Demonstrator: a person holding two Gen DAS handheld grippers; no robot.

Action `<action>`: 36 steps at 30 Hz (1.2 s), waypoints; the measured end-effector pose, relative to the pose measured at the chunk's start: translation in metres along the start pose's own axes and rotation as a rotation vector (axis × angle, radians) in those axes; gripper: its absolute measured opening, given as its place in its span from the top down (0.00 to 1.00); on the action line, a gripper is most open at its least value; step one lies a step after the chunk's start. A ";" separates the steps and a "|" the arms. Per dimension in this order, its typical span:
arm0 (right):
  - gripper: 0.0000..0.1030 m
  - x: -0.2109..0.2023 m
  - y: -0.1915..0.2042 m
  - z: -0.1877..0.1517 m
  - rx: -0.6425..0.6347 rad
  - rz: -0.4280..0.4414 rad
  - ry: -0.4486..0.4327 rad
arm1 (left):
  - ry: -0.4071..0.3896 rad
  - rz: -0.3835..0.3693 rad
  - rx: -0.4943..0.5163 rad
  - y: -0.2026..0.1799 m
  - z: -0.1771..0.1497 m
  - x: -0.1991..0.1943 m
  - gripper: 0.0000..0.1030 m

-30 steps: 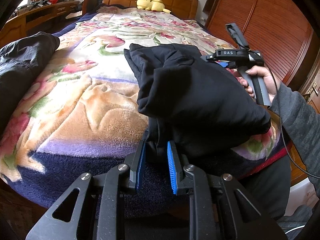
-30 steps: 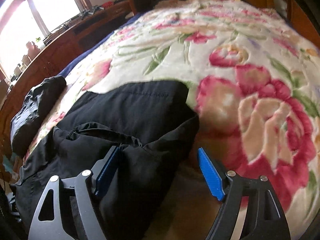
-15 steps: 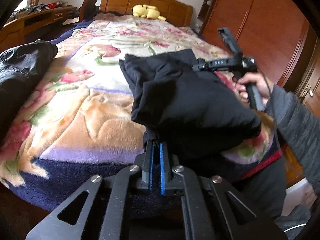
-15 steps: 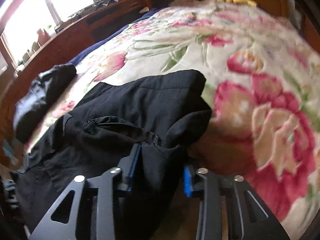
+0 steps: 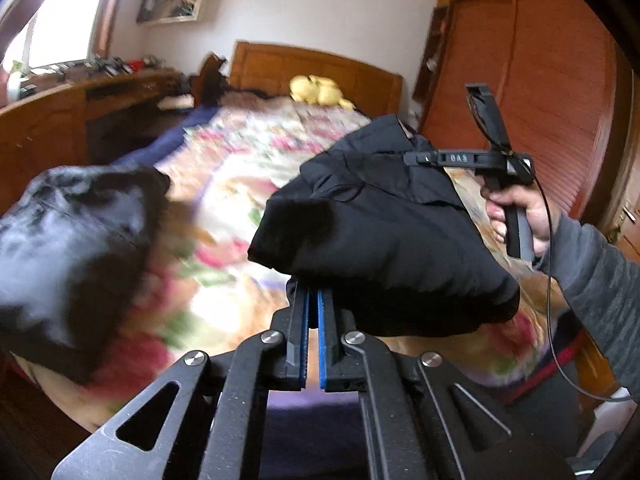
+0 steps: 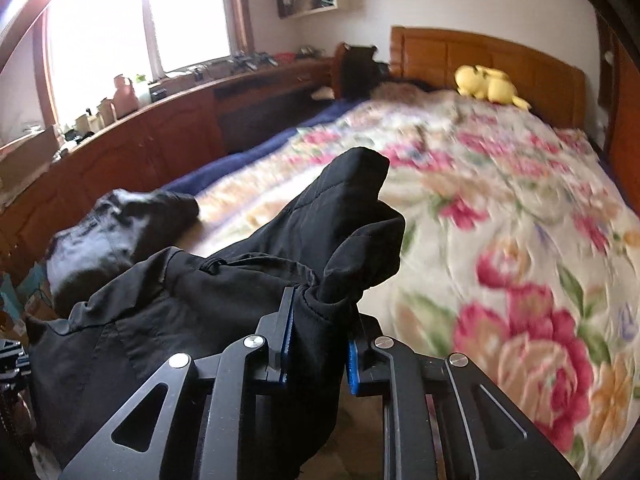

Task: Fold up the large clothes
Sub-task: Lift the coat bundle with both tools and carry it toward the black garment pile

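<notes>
In the left wrist view, the left gripper (image 5: pixel 313 300) is pinched together on an edge of the black garment (image 5: pixel 384 236), which bulges just ahead and to its right above the floral bed (image 5: pixel 240 168). In the right wrist view, the right gripper (image 6: pixel 318 320), its jaws just closing, clamps a bunched fold of the garment (image 6: pixel 224 280), which trails to its left.

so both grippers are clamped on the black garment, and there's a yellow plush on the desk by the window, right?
Not the desk. The yellow plush lies on the bed against the headboard, as the right wrist view shows. The rest holds: left gripper and right gripper are both clamped on the black garment.
</notes>
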State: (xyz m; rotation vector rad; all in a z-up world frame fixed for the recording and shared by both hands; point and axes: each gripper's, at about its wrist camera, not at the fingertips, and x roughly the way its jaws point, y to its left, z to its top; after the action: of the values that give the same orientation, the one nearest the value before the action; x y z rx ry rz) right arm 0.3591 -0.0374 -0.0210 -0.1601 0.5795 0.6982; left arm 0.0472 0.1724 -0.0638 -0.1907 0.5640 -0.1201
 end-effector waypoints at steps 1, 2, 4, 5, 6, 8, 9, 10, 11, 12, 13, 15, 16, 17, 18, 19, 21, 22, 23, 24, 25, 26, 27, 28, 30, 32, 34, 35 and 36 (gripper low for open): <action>0.80 0.003 0.007 0.010 -0.013 0.009 -0.010 | -0.012 0.018 0.012 0.007 0.004 -0.006 0.96; 0.81 0.006 0.016 0.018 -0.027 0.016 -0.023 | -0.041 0.046 0.012 0.018 0.009 -0.015 0.96; 0.81 0.013 0.038 0.036 -0.057 0.037 -0.035 | -0.070 0.089 0.020 0.038 0.017 -0.028 0.96; 0.81 0.017 0.051 0.046 -0.078 0.043 -0.046 | -0.086 0.111 0.018 0.047 0.020 -0.034 0.96; 0.81 0.022 0.065 0.056 -0.101 0.052 -0.055 | -0.098 0.139 0.020 0.058 0.024 -0.040 0.96; 0.81 0.032 0.092 0.073 -0.138 0.068 -0.069 | -0.121 0.188 0.010 0.083 0.033 -0.054 0.96; 0.81 0.039 0.105 0.081 -0.154 0.076 -0.070 | -0.130 0.211 0.003 0.095 0.036 -0.061 0.96; 0.81 0.046 0.119 0.089 -0.167 0.086 -0.074 | -0.137 0.237 0.000 0.108 0.039 -0.067 0.96; 0.81 0.053 0.133 0.097 -0.175 0.101 -0.079 | -0.147 0.271 -0.003 0.122 0.041 -0.075 0.96; 0.81 0.060 0.146 0.105 -0.181 0.117 -0.082 | -0.155 0.301 -0.007 0.133 0.043 -0.083 0.96; 0.81 0.069 0.161 0.112 -0.189 0.137 -0.084 | -0.161 0.333 -0.011 0.143 0.044 -0.090 0.96; 0.81 0.089 0.191 0.125 -0.217 0.168 -0.087 | -0.171 0.405 -0.022 0.170 0.044 -0.108 0.96; 0.81 0.098 0.206 0.130 -0.227 0.184 -0.089 | -0.171 0.431 -0.027 0.179 0.043 -0.113 0.96; 0.81 0.107 0.219 0.133 -0.236 0.200 -0.090 | -0.168 0.463 -0.041 0.193 0.041 -0.118 0.96; 0.81 0.116 0.231 0.134 -0.243 0.213 -0.092 | -0.150 0.492 -0.054 0.208 0.037 -0.119 0.96; 0.81 0.127 0.245 0.134 -0.250 0.221 -0.091 | -0.125 0.520 -0.061 0.221 0.033 -0.116 0.96; 0.80 0.159 0.257 0.131 -0.258 0.220 -0.060 | -0.066 0.576 -0.068 0.244 0.021 -0.104 0.96; 0.80 0.177 0.260 0.125 -0.244 0.215 -0.037 | -0.048 0.586 -0.080 0.251 0.017 -0.099 0.96; 0.80 0.189 0.263 0.118 -0.229 0.208 -0.023 | -0.028 0.596 -0.096 0.261 0.010 -0.093 0.96; 0.79 0.202 0.268 0.108 -0.219 0.186 -0.010 | -0.024 0.607 -0.110 0.267 0.004 -0.092 0.96; 0.79 0.214 0.272 0.098 -0.214 0.155 0.013 | -0.025 0.614 -0.127 0.274 -0.001 -0.092 0.96; 0.78 0.221 0.277 0.093 -0.210 0.145 0.034 | -0.026 0.615 -0.133 0.277 -0.006 -0.096 0.96; 0.78 0.228 0.276 0.086 -0.207 0.144 0.050 | -0.027 0.610 -0.145 0.282 -0.009 -0.097 0.96; 0.77 0.232 0.274 0.082 -0.200 0.146 0.053 | -0.024 0.608 -0.148 0.285 -0.010 -0.097 0.96; 0.75 0.237 0.267 0.079 -0.201 0.156 0.054 | -0.014 0.617 -0.144 0.286 -0.014 -0.095 0.96; 0.69 0.239 0.268 0.083 -0.226 0.171 0.077 | -0.008 0.635 -0.146 0.286 -0.015 -0.092 0.96; 0.59 0.234 0.272 0.091 -0.256 0.167 0.090 | -0.006 0.637 -0.150 0.273 -0.015 -0.094 0.96; 0.57 0.230 0.271 0.093 -0.254 0.164 0.087 | -0.012 0.635 -0.150 0.274 -0.012 -0.095 0.96; 0.56 0.222 0.267 0.095 -0.251 0.157 0.081 | -0.015 0.630 -0.150 0.266 -0.011 -0.100 0.96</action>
State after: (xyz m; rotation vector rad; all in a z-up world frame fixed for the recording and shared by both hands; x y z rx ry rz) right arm 0.3662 0.3209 -0.0516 -0.3807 0.5852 0.9201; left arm -0.0263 0.4466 -0.0774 -0.1512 0.5957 0.5358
